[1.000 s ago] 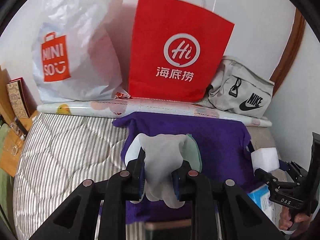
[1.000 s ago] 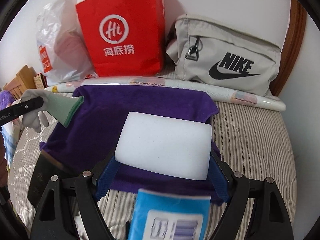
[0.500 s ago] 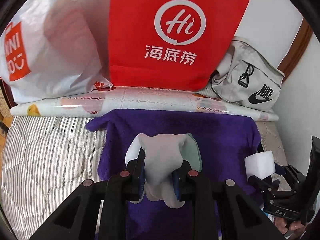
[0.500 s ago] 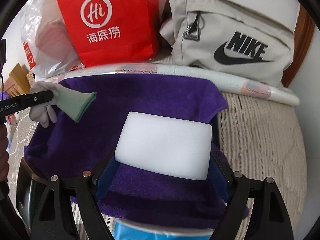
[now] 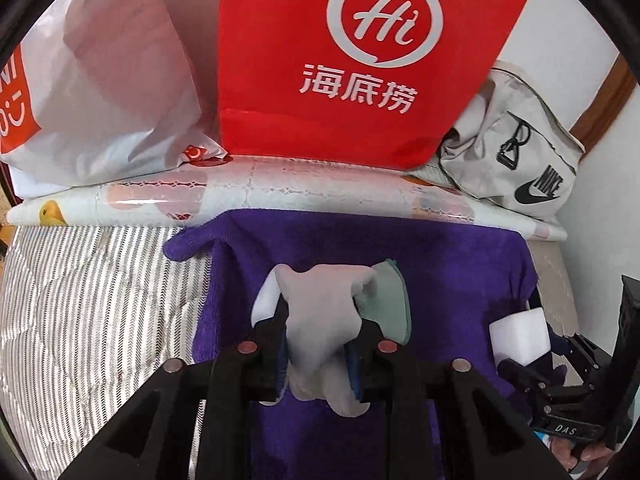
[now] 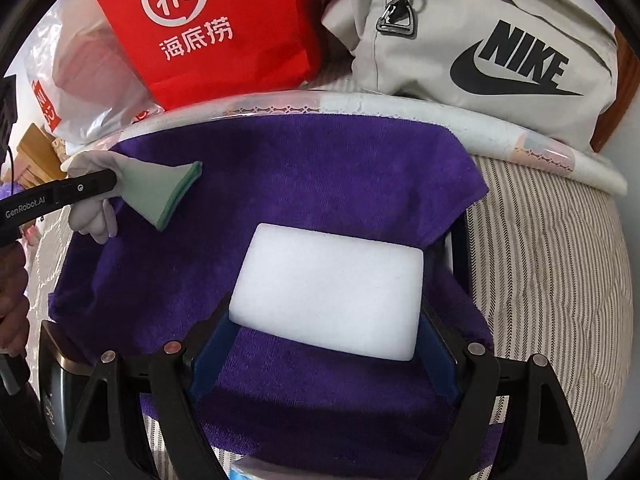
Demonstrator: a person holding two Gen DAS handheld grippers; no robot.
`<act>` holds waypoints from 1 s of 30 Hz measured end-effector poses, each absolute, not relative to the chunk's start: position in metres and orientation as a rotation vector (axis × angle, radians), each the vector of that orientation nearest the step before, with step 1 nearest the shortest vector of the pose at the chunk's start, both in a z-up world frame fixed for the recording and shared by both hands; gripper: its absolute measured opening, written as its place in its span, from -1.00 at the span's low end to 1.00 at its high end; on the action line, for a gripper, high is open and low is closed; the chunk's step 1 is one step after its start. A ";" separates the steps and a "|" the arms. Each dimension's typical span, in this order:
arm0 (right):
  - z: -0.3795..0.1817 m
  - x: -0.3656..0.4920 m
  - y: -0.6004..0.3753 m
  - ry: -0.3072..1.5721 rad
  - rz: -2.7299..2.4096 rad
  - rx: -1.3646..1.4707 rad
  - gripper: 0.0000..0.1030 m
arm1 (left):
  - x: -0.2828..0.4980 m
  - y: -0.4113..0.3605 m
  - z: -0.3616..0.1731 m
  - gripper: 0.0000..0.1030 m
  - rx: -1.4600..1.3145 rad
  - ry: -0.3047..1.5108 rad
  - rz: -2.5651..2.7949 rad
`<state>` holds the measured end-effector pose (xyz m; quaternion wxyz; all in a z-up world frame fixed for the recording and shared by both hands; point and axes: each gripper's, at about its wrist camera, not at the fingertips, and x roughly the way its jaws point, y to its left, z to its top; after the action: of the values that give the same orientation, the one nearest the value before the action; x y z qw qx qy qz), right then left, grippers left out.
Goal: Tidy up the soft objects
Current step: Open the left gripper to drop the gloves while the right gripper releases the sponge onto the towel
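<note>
Both hands were bringing soft things over the purple towel [image 6: 320, 168] on the bed. The left gripper [image 5: 320, 354], jaws just loosening, kept the grey glove [image 5: 324, 312]; the right gripper [image 6: 324, 344] clamped the white sponge [image 6: 328, 292]. Next, I judge, both must be released onto the towel.

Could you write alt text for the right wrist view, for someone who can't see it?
The right hand-held gripper holds a white rectangular foam sponge over a purple terry towel on a striped bed. Behind stand a red paper bag and a beige Nike pouch.
</note>
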<state>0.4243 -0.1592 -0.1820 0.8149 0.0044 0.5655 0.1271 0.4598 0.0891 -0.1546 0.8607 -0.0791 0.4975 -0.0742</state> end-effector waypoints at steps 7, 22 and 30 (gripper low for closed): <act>-0.175 0.422 -0.162 1.167 0.269 -0.009 0.82 | 0.450 0.088 -0.151 0.16 -0.163 1.040 -0.144; -0.120 0.378 -0.167 1.052 0.248 0.025 0.82 | 0.374 0.101 -0.113 0.19 -0.128 1.009 -0.087; -0.093 0.330 -0.157 1.032 0.249 0.006 0.81 | 0.316 0.110 -0.087 0.19 -0.154 0.939 -0.133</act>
<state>0.3300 -0.1575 -0.0932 0.8623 0.0029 0.4922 0.1189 0.3162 0.1098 -0.0872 0.8868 -0.0740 0.4517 -0.0642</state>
